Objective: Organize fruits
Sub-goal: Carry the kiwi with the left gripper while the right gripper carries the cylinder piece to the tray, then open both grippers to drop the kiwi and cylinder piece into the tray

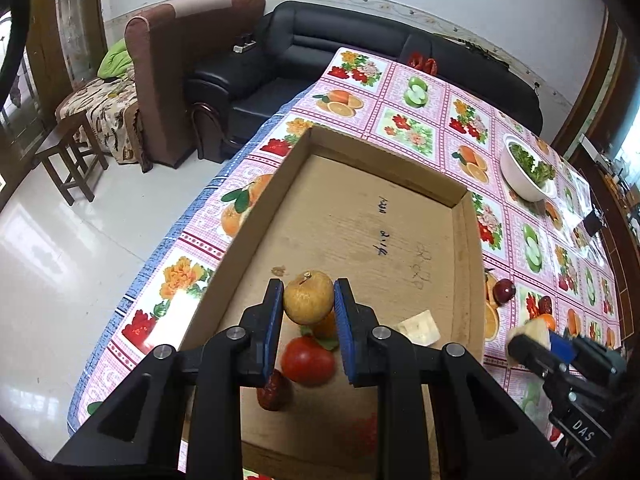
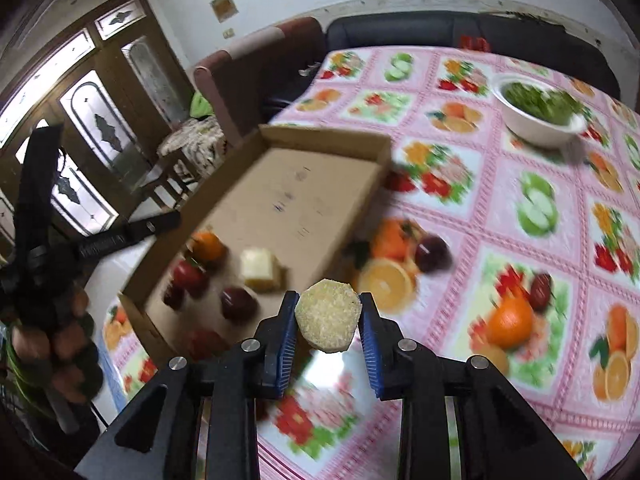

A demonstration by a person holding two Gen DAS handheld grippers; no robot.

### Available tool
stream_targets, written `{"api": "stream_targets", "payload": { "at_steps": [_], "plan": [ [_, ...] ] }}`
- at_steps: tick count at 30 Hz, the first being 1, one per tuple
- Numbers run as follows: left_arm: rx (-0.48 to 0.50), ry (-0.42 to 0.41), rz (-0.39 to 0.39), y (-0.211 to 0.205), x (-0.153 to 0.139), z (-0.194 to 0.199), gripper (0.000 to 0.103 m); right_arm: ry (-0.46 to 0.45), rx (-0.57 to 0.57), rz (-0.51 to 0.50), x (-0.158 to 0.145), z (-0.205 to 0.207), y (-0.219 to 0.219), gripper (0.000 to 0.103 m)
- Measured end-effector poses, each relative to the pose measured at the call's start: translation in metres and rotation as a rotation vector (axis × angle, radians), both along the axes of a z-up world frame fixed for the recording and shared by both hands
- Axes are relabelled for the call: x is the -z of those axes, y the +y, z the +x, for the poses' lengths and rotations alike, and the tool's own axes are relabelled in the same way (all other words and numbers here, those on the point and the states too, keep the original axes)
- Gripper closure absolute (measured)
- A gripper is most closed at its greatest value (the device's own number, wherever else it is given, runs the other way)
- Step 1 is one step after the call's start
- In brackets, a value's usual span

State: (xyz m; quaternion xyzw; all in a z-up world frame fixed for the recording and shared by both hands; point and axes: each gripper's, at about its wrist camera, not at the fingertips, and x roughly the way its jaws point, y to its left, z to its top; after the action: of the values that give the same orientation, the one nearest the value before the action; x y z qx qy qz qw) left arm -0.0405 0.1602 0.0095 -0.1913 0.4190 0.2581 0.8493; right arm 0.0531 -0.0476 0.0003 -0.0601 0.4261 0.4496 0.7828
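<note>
Blue fingers of the left gripper are clamped on a yellow-brown pear at lower centre above the cardboard tray, while a pale fruit slice is gripped by the right gripper.

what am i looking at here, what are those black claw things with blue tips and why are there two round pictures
The black claws are two hand-held grippers; a person carries one in each hand, and no robot arm is involved. Each round picture comes from a wide-angle camera mounted on one gripper, looking along its fingers.

In the left view, the left gripper clamps a yellowish pear-like fruit above a shallow cardboard box. In the box lie a tomato, a small orange, a dark red date-like fruit and a pale block.

In the blurry right view, the right gripper has a pale cut fruit piece between its pads. The fruit-printed tablecloth also carries a white bowl of greens and a dark red fruit beside the box.
</note>
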Motion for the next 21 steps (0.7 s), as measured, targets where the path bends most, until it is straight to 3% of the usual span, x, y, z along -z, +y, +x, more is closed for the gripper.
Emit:
{"api": "stream_targets", "payload": {
  "at_steps": [9,21],
  "plan": [
    [-0.019,0.041,-0.035,0.021,0.014,0.022,0.080,0.018,-0.033,-0.003,0.003,0.019,0.063,0.074],
    [-0.056,0.155,-0.071,0.031,0.048,0.045,0.080,0.038,-0.072,-0.112,0.043,0.033,0.107,0.073]
  ]
}}
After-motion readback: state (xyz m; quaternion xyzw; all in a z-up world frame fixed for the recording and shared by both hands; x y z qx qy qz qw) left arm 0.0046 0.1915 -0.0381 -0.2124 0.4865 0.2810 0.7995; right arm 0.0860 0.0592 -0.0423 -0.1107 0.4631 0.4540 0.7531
